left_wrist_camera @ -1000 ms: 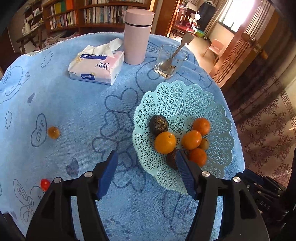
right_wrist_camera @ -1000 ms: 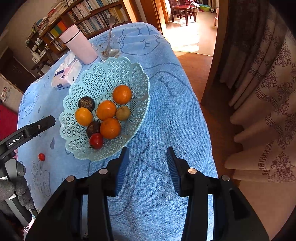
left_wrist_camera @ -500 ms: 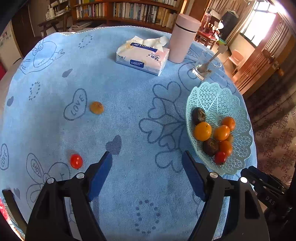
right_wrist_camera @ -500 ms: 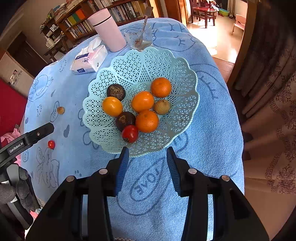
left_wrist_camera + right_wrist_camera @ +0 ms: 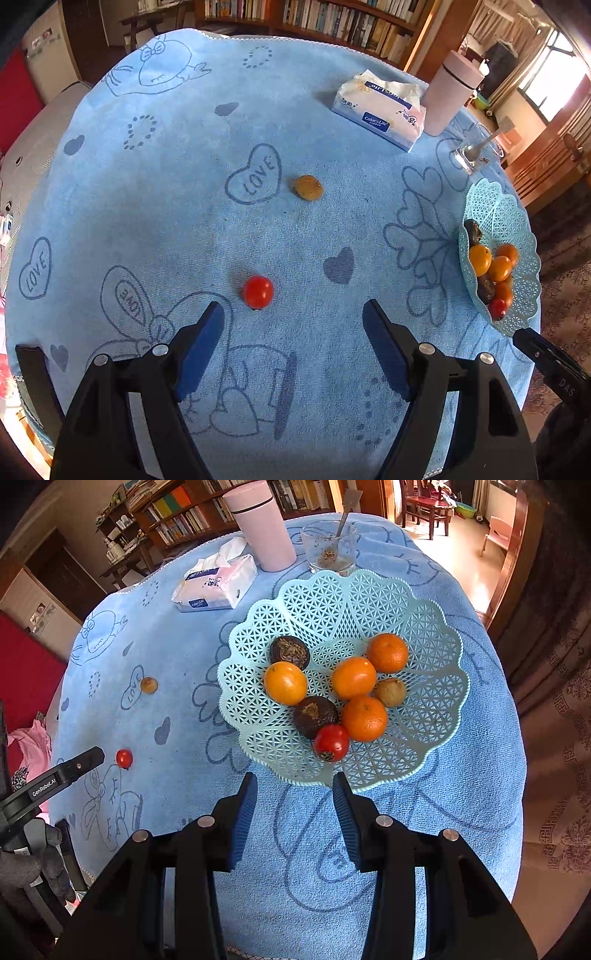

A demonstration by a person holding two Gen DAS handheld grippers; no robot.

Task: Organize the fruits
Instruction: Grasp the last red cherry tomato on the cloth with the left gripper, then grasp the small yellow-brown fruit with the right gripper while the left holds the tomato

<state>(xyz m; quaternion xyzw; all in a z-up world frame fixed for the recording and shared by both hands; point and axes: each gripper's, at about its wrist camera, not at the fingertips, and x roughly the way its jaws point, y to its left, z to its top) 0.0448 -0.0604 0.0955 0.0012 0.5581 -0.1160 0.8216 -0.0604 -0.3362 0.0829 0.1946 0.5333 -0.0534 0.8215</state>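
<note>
A loose red tomato (image 5: 258, 291) lies on the blue cloth just ahead of my left gripper (image 5: 292, 306), nearer its left finger. The jaws stand wide open with nothing between them. Farther off lies a small yellow-brown fruit (image 5: 308, 187). The pale blue lattice basket (image 5: 424, 635) holds several oranges (image 5: 354, 677), two dark fruits, a brownish one and a red tomato (image 5: 331, 742). My right gripper (image 5: 294, 781) hovers at the basket's near rim, jaws apart and empty. The right wrist view also shows the loose tomato (image 5: 124, 758) at the left.
At the table's far side stand a tissue pack (image 5: 376, 107), a pink flask (image 5: 448, 96) and a glass with a spoon (image 5: 330, 546). A gloved hand (image 5: 33, 871) holds the left gripper. The round table's edge drops off beside the basket, curtains beyond.
My left gripper has swung left from the basket to the loose red tomato and its jaws have widened. The right gripper has shifted so the basket sits centred ahead of it.
</note>
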